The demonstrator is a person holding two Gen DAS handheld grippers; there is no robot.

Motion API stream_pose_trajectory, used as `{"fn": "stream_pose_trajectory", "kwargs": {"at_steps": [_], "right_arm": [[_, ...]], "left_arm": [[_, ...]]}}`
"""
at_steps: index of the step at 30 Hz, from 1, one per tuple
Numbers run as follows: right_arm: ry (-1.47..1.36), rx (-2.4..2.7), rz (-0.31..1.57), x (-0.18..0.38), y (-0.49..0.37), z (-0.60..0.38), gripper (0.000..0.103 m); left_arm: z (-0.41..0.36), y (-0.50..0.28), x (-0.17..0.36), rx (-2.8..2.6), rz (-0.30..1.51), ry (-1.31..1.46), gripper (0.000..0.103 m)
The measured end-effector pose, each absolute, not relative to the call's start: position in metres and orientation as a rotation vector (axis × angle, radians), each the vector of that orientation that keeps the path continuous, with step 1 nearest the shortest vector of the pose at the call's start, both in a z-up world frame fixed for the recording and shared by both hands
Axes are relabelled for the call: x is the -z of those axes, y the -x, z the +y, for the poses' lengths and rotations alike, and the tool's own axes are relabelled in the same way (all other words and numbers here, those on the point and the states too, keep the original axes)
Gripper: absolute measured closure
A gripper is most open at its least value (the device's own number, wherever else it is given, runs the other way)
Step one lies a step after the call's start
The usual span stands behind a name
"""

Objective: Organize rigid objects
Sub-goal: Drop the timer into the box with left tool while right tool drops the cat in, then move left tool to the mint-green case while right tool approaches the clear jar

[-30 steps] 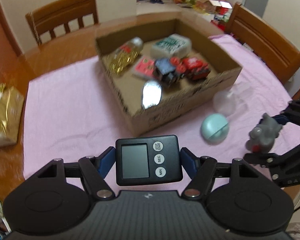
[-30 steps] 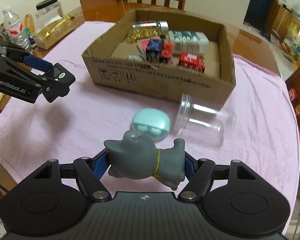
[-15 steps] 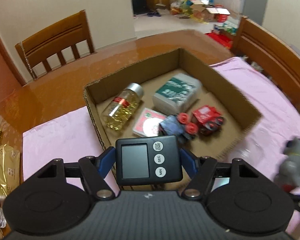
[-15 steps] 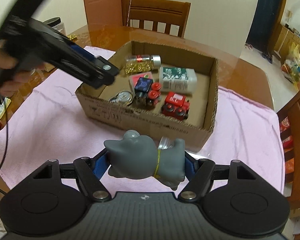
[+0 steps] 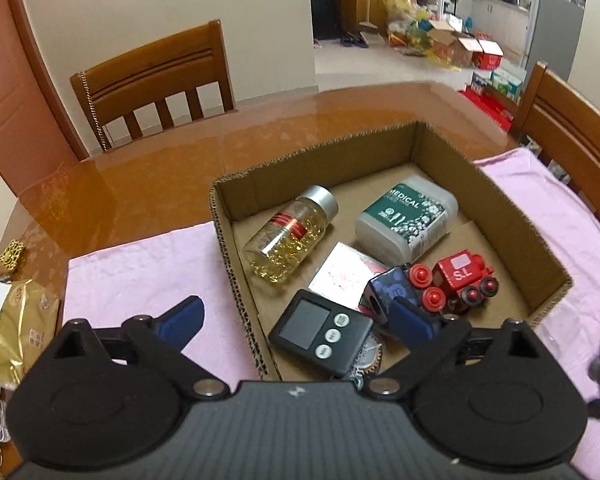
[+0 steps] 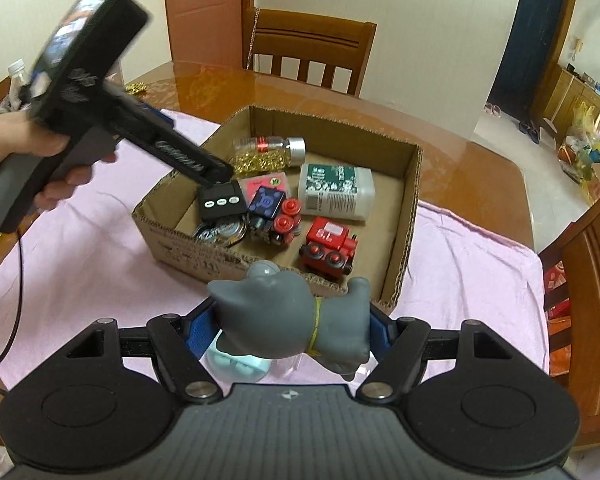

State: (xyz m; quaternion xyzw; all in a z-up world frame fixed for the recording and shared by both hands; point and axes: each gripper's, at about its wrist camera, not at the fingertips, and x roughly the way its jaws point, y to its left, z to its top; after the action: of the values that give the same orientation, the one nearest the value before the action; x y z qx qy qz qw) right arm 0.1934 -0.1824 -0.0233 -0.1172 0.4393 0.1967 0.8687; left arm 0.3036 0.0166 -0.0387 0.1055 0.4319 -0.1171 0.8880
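An open cardboard box (image 5: 512, 216) (image 6: 412, 184) sits on a pink cloth. My left gripper (image 5: 296, 320) is open over the box's near left corner. The black digital timer (image 5: 321, 336) (image 6: 221, 200) lies loose inside the box, between the fingers and clear of both. The left gripper also shows in the right wrist view (image 6: 216, 172). My right gripper (image 6: 290, 326) is shut on a grey rubber animal toy (image 6: 288, 324), held just in front of the box's near wall.
The box holds a pill bottle (image 5: 290, 236), a white medical container (image 5: 406, 220), a red toy train (image 5: 460, 276), a blue block (image 5: 388, 288) and a pink card (image 5: 340, 274). A mint case (image 6: 240, 368) lies under the right gripper. Wooden chairs (image 5: 152, 84) ring the table.
My left gripper moved over the box, opened and let go of the timer, which now lies in the box. My right gripper moved closer to the box with the grey toy.
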Motion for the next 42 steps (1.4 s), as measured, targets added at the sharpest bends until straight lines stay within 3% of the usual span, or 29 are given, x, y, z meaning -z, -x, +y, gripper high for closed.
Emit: {"fn": "stream_pose_trajectory", "kwargs": {"at_steps": [14, 31, 32, 35, 42], "right_arm": [[0.211, -0.418, 0.894, 0.012, -0.248, -0.158, 0.026], [0.196, -0.398, 0.971, 0.043, -0.284, -0.093, 0.025], [0.198, -0.391, 0.977, 0.044, -0.284, -0.093, 0.024], [0.197, -0.378, 0.986, 0.047, -0.283, -0.092, 0.000], [0.197, -0.374, 0.959, 0.038, -0.275, -0.090, 0.000]], "left_arm": [[0.055, -0.235, 0.011, 0.146, 0.876, -0.127, 0.003], [0.095, -0.207, 0.005, 0.083, 0.875, -0.054, 0.003], [0.096, -0.206, 0.005, 0.084, 0.875, -0.051, 0.003], [0.097, -0.204, 0.006, 0.084, 0.878, -0.049, 0.003], [0.101, -0.199, 0.007, 0.096, 0.880, -0.049, 0.003]]}}
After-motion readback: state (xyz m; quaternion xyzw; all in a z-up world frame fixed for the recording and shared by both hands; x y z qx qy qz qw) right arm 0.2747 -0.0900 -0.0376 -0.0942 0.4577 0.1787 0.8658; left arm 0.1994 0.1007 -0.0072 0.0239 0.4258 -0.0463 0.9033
